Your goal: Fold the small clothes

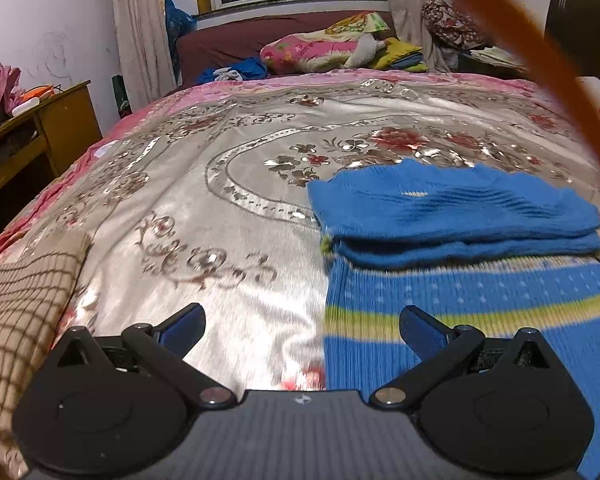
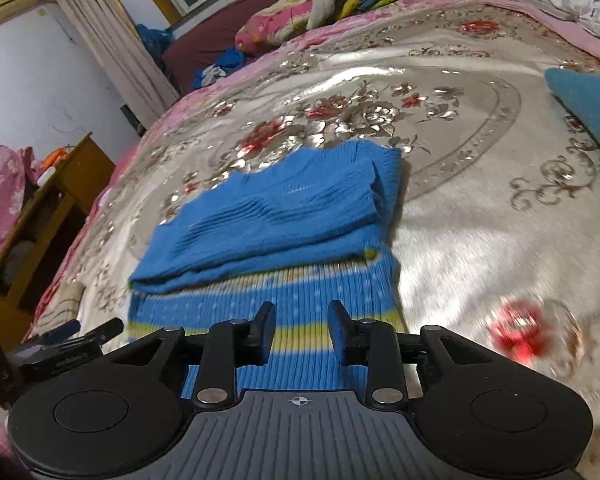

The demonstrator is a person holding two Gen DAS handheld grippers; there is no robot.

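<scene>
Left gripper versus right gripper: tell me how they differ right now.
The left gripper has its jaws spread wide; the right gripper has a much narrower gap. The left gripper straddles the blue sweater's left edge, one finger over the bedspread; the right gripper sits wholly over the sweater's striped hem. Both are open, holding nothing, with blue-padded fingers.

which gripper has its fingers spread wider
The left gripper: its jaws gape wide at the blue sweater's left edge. The right gripper leaves a narrow gap.
</scene>
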